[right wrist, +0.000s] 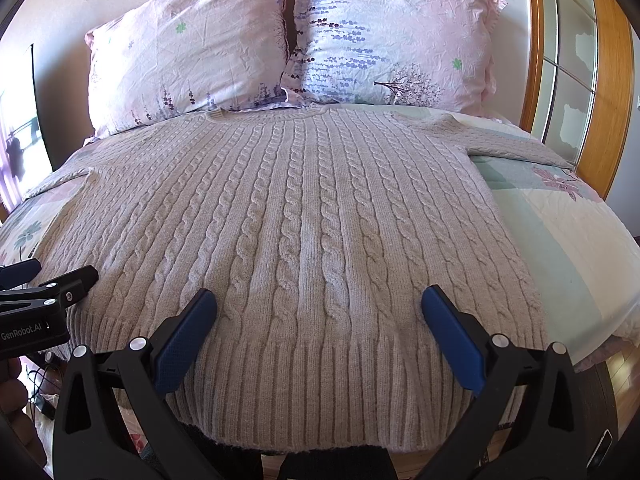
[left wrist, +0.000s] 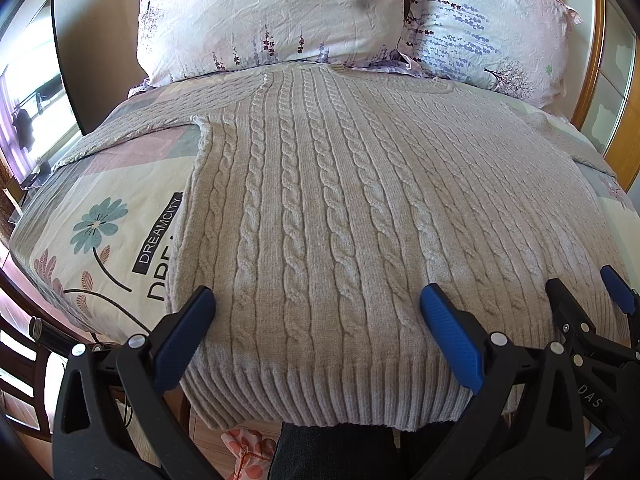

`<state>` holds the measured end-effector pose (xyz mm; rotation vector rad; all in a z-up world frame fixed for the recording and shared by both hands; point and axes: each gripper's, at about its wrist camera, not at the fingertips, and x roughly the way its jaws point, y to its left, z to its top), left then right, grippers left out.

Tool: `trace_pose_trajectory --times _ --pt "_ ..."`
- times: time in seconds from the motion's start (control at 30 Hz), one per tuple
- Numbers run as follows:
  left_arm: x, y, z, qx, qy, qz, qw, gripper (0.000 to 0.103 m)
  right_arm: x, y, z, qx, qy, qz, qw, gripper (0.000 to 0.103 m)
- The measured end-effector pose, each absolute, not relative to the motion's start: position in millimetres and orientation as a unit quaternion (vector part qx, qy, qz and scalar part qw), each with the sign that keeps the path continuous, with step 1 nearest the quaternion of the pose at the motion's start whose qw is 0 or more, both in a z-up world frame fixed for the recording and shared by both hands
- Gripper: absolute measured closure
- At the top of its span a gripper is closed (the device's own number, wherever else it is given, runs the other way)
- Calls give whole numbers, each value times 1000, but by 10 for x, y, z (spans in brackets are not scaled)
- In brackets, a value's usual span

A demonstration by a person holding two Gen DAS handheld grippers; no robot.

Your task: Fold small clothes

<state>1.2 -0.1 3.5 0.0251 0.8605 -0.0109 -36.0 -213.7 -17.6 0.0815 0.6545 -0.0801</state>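
Note:
A grey cable-knit sweater [left wrist: 340, 200] lies flat on the bed, collar toward the pillows, ribbed hem hanging over the near edge, sleeves spread to both sides. It also shows in the right wrist view [right wrist: 304, 220]. My left gripper [left wrist: 318, 304] is open and empty, hovering just above the hem's left part. My right gripper [right wrist: 320, 308] is open and empty above the hem's right part. The right gripper shows at the right of the left wrist view [left wrist: 592, 292], and the left gripper shows at the left edge of the right wrist view [right wrist: 60, 276].
Two floral pillows [left wrist: 272, 16] [right wrist: 392, 36] lean at the bed's head. A patterned bedspread [left wrist: 100, 232] [right wrist: 560, 232] lies under the sweater. A wooden-framed glass door [right wrist: 568, 60] stands at the right. A dark chair [left wrist: 24, 360] is at the lower left.

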Motion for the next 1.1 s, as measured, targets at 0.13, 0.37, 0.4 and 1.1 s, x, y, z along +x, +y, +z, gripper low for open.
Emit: trace_pose_trajectory --times 0.13,0.37,0.4,1.1 --pt "15 -1 43 12 417 -5 909 2 -362 -2135 -177 40 321 -39 945 1" --pt "13 1 34 13 416 -5 909 2 -367 -2129 -174 40 322 -40 945 1" --pt "16 1 37 12 416 -5 909 2 -382 -2151 -179 40 322 -40 945 1" --pt "6 1 30 13 415 -5 910 2 -354 -2154 -181 41 323 -44 944 1"
